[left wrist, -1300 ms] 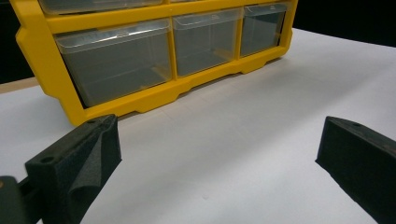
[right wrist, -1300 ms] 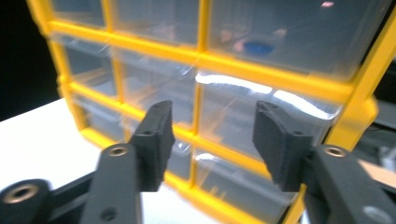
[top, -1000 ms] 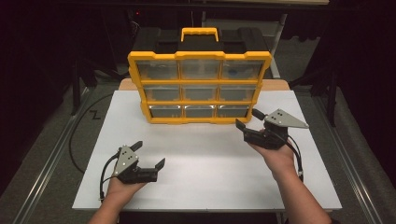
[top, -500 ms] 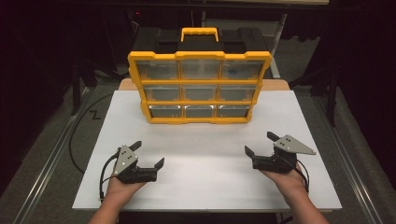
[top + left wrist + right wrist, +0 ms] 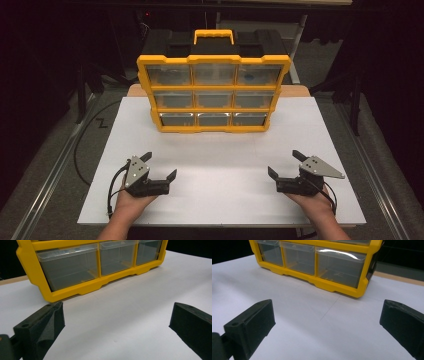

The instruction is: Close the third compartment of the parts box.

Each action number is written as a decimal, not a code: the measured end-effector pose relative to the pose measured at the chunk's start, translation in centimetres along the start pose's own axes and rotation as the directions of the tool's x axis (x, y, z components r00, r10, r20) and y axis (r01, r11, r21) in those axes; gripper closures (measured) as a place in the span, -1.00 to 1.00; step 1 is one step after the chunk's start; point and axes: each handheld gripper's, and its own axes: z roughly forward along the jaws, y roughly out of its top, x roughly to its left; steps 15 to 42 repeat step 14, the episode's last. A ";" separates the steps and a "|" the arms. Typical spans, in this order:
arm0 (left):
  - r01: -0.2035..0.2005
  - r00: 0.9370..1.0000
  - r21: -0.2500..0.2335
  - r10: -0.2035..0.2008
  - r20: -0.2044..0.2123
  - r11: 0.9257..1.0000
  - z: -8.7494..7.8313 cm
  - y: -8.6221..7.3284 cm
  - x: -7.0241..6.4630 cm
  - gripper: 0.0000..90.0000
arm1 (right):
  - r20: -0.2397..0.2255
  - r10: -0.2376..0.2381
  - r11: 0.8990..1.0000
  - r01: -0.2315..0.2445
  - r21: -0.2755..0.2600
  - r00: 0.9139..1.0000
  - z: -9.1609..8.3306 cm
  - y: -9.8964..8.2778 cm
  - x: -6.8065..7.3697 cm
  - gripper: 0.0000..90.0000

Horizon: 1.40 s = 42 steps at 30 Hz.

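A yellow-framed organizer [image 5: 213, 59] with three rows of clear drawers and a yellow handle stands upright at the back of the white table [image 5: 225, 150]. My left gripper [image 5: 160, 165] rests open near the front left, nothing between its jaws. My right gripper [image 5: 283, 162] sits open near the front right; its jaws have just been opening, with nothing between them. In the left gripper view the open left gripper [image 5: 116, 312] faces the organizer's bottom-left drawers [image 5: 67, 267]. From the right gripper view, the open right gripper [image 5: 327, 307] faces the bottom-right drawer [image 5: 339, 267].
A black cable [image 5: 85, 145] lies on the dark floor left of the table. Metal rails [image 5: 45, 190] run along both sides. A strip of wooden board [image 5: 300, 91] shows behind the white surface. Bare white surface lies between the grippers and the organizer.
My right gripper came away from the organizer's lower right corner, moving back toward the table's front edge and down, and its jaws spread wider. The left gripper stayed put.
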 end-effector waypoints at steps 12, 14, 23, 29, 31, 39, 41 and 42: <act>-0.004 1.000 0.002 0.004 0.004 1.000 -0.1 -0.1 0.1 -0.99 | 0.029 -0.037 0.999 0.037 -0.010 0.999 0.4 -0.3 0.7 -0.98; 0.004 1.000 0.004 -0.004 0.002 1.000 -0.1 -0.1 0.2 -0.99 | 0.035 -0.036 0.999 0.037 -0.002 0.999 0.4 -0.4 0.9 -0.97; 0.004 1.000 0.004 -0.004 0.002 1.000 -0.1 -0.1 0.2 -0.99 | 0.035 -0.036 0.999 0.037 -0.002 0.999 0.4 -0.4 0.9 -0.97; 0.004 1.000 0.004 -0.004 0.002 1.000 -0.1 -0.1 0.2 -0.99 | 0.035 -0.036 0.999 0.037 -0.002 0.999 0.4 -0.4 0.9 -0.97; 0.004 1.000 0.004 -0.004 0.002 1.000 -0.1 -0.1 0.2 -0.99 | 0.035 -0.036 0.999 0.037 -0.002 0.999 0.4 -0.4 0.9 -0.97; 0.004 1.000 0.004 -0.004 0.002 1.000 -0.1 -0.1 0.2 -0.99 | 0.035 -0.036 0.999 0.037 -0.002 0.999 0.4 -0.4 0.9 -0.97; 0.004 1.000 0.004 -0.004 0.002 1.000 -0.1 -0.1 0.2 -0.99 | 0.035 -0.036 0.999 0.037 -0.002 0.999 0.4 -0.4 0.9 -0.97; 0.004 1.000 0.004 -0.004 0.002 1.000 -0.1 -0.1 0.2 -0.99 | 0.035 -0.036 0.999 0.037 -0.002 0.999 0.4 -0.4 0.9 -0.97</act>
